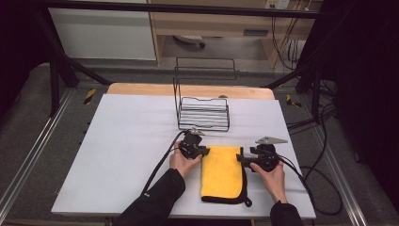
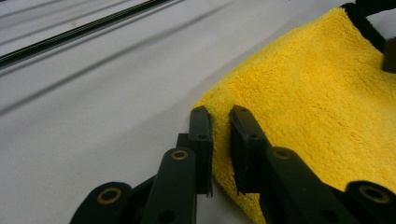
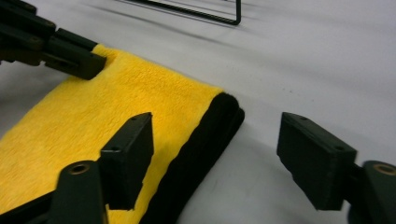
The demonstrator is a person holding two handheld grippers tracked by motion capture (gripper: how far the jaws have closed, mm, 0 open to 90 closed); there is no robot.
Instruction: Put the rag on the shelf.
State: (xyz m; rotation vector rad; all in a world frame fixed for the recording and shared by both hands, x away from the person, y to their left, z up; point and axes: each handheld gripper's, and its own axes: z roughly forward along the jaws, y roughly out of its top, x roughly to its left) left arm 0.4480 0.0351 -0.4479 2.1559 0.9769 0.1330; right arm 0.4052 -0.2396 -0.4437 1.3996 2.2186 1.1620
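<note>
1. Left gripper [image 1: 203, 151]: jaws drawn narrow and pinching the far left corner of the yellow cloth [image 1: 222, 172]; in the left gripper view [image 2: 219, 142] a ridge of pile stands up between the two black pads.
2. Right gripper [image 1: 241, 158]: jaws spread wide, holding nothing. In the right gripper view [image 3: 215, 161] they straddle the cloth's black-bound right edge [image 3: 198, 154], one jaw over the yellow pile, the other over bare table.
3. Cloth [image 3: 93, 121]: folded, lying flat on the white table [image 1: 127, 141], between the two hands.
4. Black wire rack [image 1: 203, 113]: stands just beyond the cloth, apart from it. Nothing seen inside it.
5. Cables [image 1: 162, 162] trail from each gripper across the table, to either side of the cloth.
</note>
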